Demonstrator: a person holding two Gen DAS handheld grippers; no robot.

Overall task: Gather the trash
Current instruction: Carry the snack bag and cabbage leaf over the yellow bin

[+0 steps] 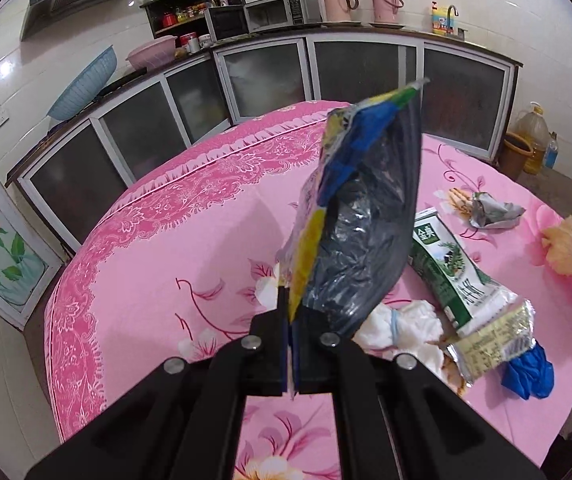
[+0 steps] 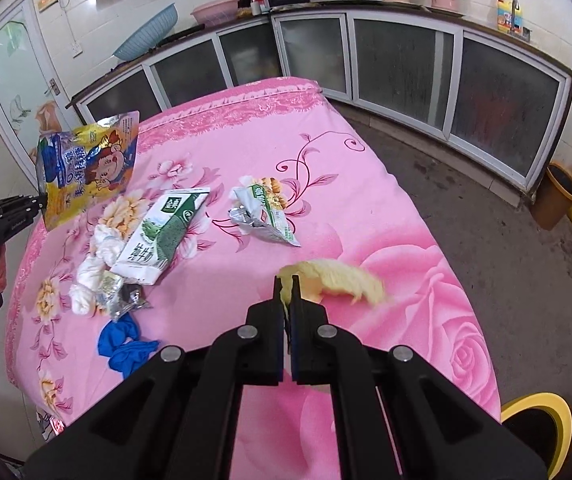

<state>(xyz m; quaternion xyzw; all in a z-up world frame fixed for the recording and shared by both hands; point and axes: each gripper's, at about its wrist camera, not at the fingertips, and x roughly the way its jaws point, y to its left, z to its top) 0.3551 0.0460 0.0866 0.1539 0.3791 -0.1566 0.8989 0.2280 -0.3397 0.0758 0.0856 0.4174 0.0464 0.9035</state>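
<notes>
Trash: snack bag (image 1: 359, 216) clamped in left gripper (image 1: 289, 304), cupcake liner (image 2: 331, 282) in right gripper (image 2: 284, 292). Left beside milk carton (image 2: 162, 236): tissues (image 2: 98, 264), glove (image 2: 124, 346), wrappers (image 2: 264, 212).

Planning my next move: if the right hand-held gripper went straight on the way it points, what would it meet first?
Probably the pink tablecloth: the right hand-held gripper, shut on the yellow paper cupcake liner, angles down at bare cloth. Depth is uncertain.

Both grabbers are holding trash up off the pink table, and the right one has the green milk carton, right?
Not quite. The right gripper is shut on a yellow paper cupcake liner, as the right wrist view shows. The green milk carton lies on the pink table. The rest is right: the left gripper holds a snack bag up.
</notes>
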